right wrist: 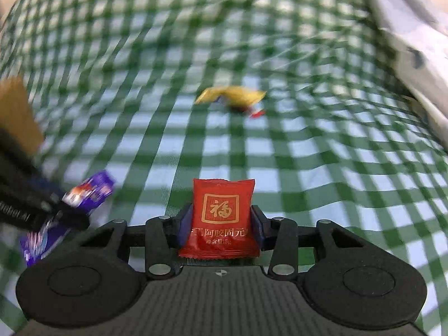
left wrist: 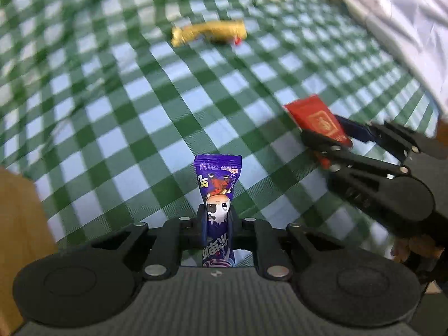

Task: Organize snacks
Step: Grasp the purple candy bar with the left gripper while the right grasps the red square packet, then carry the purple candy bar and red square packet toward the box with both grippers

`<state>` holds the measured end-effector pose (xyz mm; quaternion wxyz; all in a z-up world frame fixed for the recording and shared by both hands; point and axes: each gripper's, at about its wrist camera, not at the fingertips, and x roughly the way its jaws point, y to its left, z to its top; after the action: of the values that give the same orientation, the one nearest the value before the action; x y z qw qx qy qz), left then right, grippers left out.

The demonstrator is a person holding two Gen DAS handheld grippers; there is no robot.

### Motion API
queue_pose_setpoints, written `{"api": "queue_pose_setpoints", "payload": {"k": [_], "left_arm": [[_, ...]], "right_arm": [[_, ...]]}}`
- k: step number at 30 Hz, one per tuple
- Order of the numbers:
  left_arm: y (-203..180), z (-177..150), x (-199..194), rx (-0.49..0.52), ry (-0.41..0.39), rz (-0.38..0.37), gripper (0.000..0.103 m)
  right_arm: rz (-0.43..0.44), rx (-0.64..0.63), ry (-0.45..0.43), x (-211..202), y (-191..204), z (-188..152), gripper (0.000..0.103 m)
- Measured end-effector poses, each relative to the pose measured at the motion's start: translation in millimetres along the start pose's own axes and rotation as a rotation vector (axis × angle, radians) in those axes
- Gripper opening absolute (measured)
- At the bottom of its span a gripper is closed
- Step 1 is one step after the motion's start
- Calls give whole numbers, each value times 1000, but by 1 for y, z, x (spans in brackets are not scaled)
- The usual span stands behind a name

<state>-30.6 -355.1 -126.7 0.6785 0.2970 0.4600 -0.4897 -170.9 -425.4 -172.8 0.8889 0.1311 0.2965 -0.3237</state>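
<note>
I'm looking down on a tabletop [left wrist: 117,106] covered by a green-and-white checked cloth, blurred in both views. Along the right edge lies a pale, crinkled sheet or bag [left wrist: 406,25]; I cannot tell what it is. A tan, cardboard-coloured shape [left wrist: 19,224] sits at the left edge of the left view and shows again at the left of the right view. Out on the cloth, well apart from both tools, a yellow wrapped snack [left wrist: 210,32] with a bit of red at one end lies flat. My left tool [left wrist: 218,221] is clenched on a narrow purple snack packet [left wrist: 219,179] with a cartoon face; the packet stands up between the pads, its crimped top above them, lifted off the cloth. My right tool [right wrist: 221,224] is clamped on a red snack packet [right wrist: 221,215] printed with a gold square emblem and lettering; the pads press its two side edges and it faces the camera upright, clear of the cloth. In the left view the right tool appears at the right with the red packet sticking out of its tip, near my left tool but not touching it.
</note>
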Motion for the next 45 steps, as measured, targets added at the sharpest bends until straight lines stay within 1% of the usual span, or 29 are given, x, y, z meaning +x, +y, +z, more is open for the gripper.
{"api": "queue_pose_setpoints", "payload": {"k": [2, 5, 8, 10, 11, 18, 22, 24, 28, 31, 34, 38, 45], "left_arm": [[2, -8, -30, -11, -46, 18, 14], [3, -28, -77, -29, -113, 48, 14], [6, -54, -125, -49, -159, 102, 14], [9, -73, -152, -64, -166, 153, 14], [11, -84, -166, -77, -172, 168, 14], [41, -177, -246, -221, -166, 230, 14], [56, -234, -284, -320, -174, 249, 14], [63, -259, -302, -354, -188, 255, 14], [69, -298, -327, -398, -229, 279, 14], [71, -320, -342, -424, -256, 270, 14], [69, -336, -352, -428, -284, 269, 14], [65, -348, -362, -435, -317, 252, 14], [64, -354, -370, -435, -350, 233, 14]], "right_arm": [[-4, 79, -35, -27, -3, 8, 45], [8, 137, -92, -72, 1, 13, 45], [56, 178, -132, -125, 19, 9, 45], [92, 188, -141, -157, 35, 4, 45], [113, 191, -145, -171, 45, 2, 45], [245, 177, -163, -256, 122, -5, 45], [297, 144, -146, -290, 164, -9, 45], [332, 116, -128, -303, 181, -11, 45], [374, 49, -103, -330, 213, -21, 45], [383, 7, -89, -347, 232, -29, 45], [375, -33, -102, -362, 244, -33, 45], [358, -57, -124, -379, 252, -33, 45], [339, -90, -141, -391, 260, -32, 45]]}}
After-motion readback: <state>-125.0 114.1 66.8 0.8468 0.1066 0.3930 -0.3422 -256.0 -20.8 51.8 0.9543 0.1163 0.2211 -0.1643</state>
